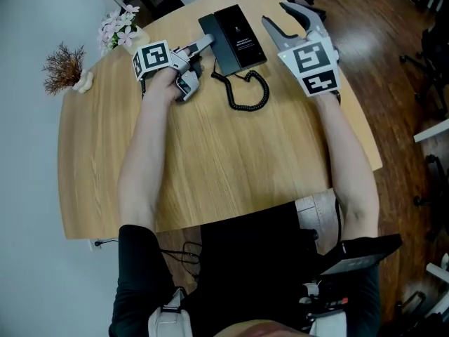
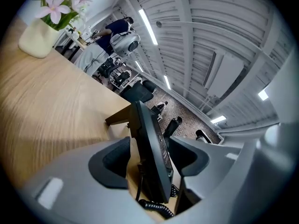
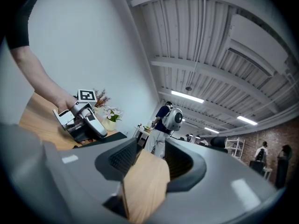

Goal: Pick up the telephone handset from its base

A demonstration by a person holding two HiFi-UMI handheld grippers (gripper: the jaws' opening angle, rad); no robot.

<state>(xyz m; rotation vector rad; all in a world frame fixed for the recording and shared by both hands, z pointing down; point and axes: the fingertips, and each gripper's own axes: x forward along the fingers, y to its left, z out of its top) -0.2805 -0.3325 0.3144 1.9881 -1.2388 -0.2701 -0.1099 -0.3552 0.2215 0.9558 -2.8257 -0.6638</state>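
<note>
Currently the left gripper (image 2: 152, 157) has its jaws spread, not pressed together. Between them stands the dark telephone (image 2: 152, 139), seen edge-on. A strip of table shows between the left pad and the telephone's side, so no pinch is made. Just below the jaws lies the coiled cord (image 2: 156, 208). In the head view, one finger of this gripper reaches the telephone's left edge, where the handset (image 1: 209, 25) lies on its base; whether the finger touches it cannot be told. Beyond the jaws, the wooden table (image 2: 51, 111) runs out to a cream pot (image 2: 37, 38) of pink flowers, far off to the left.

The right gripper (image 3: 152, 160) is likewise spread wide and holds nothing. Only bare table surface shows between its pads. It is apart from the telephone, which lies to the left of its jaws. Farther left, past the telephone, the left gripper and the hand (image 3: 60, 104) carrying it are visible.
</note>
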